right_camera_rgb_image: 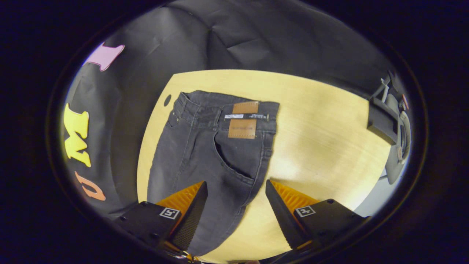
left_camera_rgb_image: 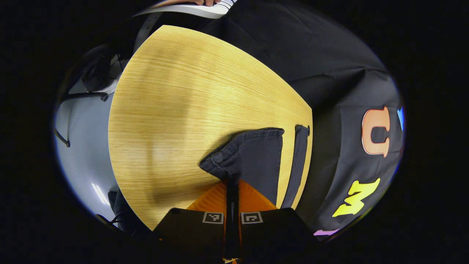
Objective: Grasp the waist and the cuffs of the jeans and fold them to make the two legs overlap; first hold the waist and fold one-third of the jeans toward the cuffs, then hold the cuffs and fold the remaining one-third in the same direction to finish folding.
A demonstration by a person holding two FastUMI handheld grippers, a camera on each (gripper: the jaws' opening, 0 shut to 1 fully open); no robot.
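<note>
Dark grey jeans [right_camera_rgb_image: 205, 154] lie flat on the wooden table [right_camera_rgb_image: 311, 124], waist end farthest away, a brown leather patch [right_camera_rgb_image: 243, 123] on the waistband. My right gripper [right_camera_rgb_image: 236, 200] is open above the seat and thigh; one finger hangs over the denim, the other over bare wood beside the leg. In the left gripper view, a cuff [left_camera_rgb_image: 253, 154] of the jeans runs into my left gripper [left_camera_rgb_image: 232, 189], which is shut on that cuff's edge. A narrow strip of the other leg [left_camera_rgb_image: 298, 165] lies along the table's right edge.
The table [left_camera_rgb_image: 176, 110] ends close to the booth's black cloth wall [left_camera_rgb_image: 329, 73]. Grey floor [left_camera_rgb_image: 84, 146] with cables lies past its left side. A person's hand [left_camera_rgb_image: 209, 2] on a white object shows at the far end. Black equipment [right_camera_rgb_image: 384, 121] stands beyond the table.
</note>
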